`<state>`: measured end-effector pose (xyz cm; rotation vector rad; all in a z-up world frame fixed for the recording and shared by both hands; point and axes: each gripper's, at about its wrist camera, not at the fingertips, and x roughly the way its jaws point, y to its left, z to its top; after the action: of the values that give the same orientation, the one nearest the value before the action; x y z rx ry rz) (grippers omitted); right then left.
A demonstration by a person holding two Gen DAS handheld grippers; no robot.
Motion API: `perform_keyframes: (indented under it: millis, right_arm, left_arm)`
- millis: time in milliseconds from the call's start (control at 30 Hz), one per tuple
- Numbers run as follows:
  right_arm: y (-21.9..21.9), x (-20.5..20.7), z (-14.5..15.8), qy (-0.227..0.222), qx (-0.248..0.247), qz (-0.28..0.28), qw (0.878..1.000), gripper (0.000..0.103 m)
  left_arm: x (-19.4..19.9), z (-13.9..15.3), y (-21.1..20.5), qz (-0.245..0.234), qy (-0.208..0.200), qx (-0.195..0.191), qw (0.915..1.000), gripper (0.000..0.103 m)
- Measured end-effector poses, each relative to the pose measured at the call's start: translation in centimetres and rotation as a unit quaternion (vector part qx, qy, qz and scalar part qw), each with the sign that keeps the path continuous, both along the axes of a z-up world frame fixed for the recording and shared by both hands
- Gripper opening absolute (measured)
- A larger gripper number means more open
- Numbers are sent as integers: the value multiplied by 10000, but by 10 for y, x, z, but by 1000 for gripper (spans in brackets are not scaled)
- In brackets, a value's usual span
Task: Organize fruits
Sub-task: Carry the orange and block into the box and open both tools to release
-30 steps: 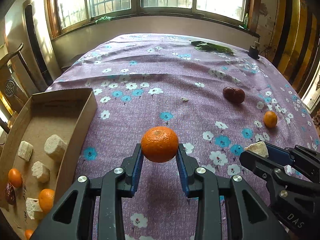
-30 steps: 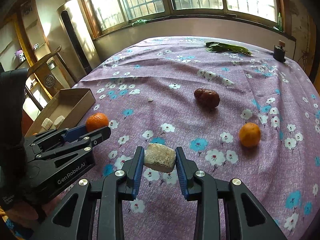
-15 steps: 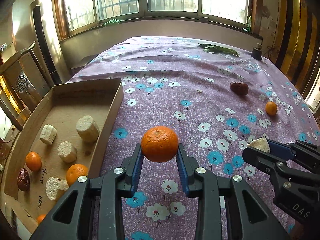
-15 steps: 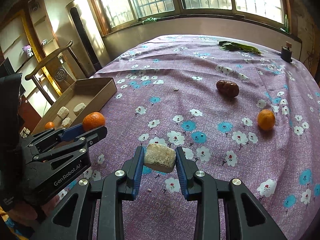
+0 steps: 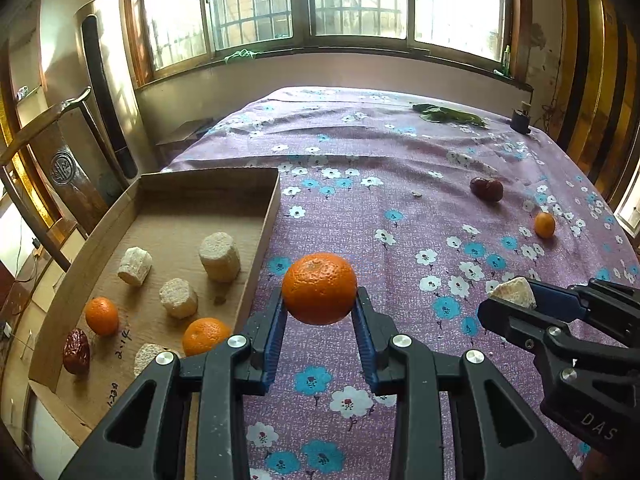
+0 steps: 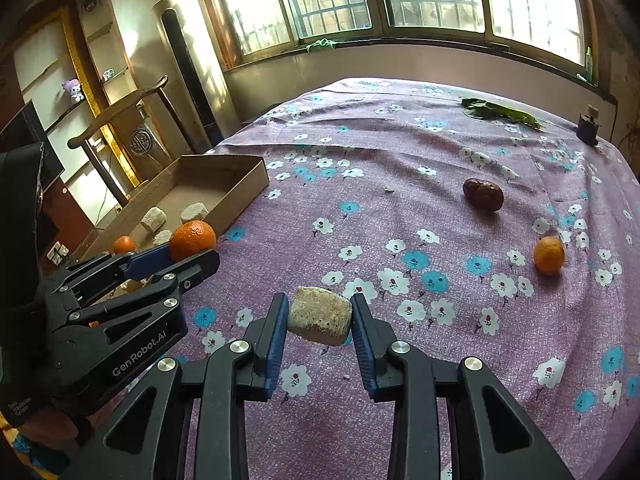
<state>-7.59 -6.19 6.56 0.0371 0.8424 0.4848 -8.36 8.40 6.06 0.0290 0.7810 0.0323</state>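
Left gripper: fingers clamped on a tangerine, held in the air above the surface just beside the box's right wall. Right gripper: fingers clamped on a pale chunk (rough, cut-looking faces), held above the floral cloth, near the left gripper and to its right. Box: open cardboard tray at the surface's left edge, holding four pale chunks, two tangerines and one dark red fruit; handwritten marks on its floor. Loose on the cloth, well apart from both grippers: a dark red fruit and, nearer the right edge, a small tangerine. Far side: green leaves and a small dark object near the corner. Beyond: a window, a wooden chair left of the box, a tall pale column unit
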Motion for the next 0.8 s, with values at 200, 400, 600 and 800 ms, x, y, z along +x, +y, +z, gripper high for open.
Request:
perform_keyframes:
  millis: [200, 400, 600, 800]
  right_arm:
    - [12, -4, 6, -102, 19, 130, 9999, 34]
    - [28, -5, 11, -153, -43, 301, 9994, 34]
    - [46, -4, 11, -147, -99, 491, 9986, 34]
    - [64, -1, 16, -194, -120, 685, 9974, 34]
  left_arm:
    - [-5, 4, 15, 138, -51, -15, 9999, 32]
    - [-9, 4, 31, 276, -72, -43, 9996, 32]
    - [-12, 5, 48, 433, -80, -59, 9990, 32]
    - [-18, 8, 69, 642, -121, -57, 9978, 32]
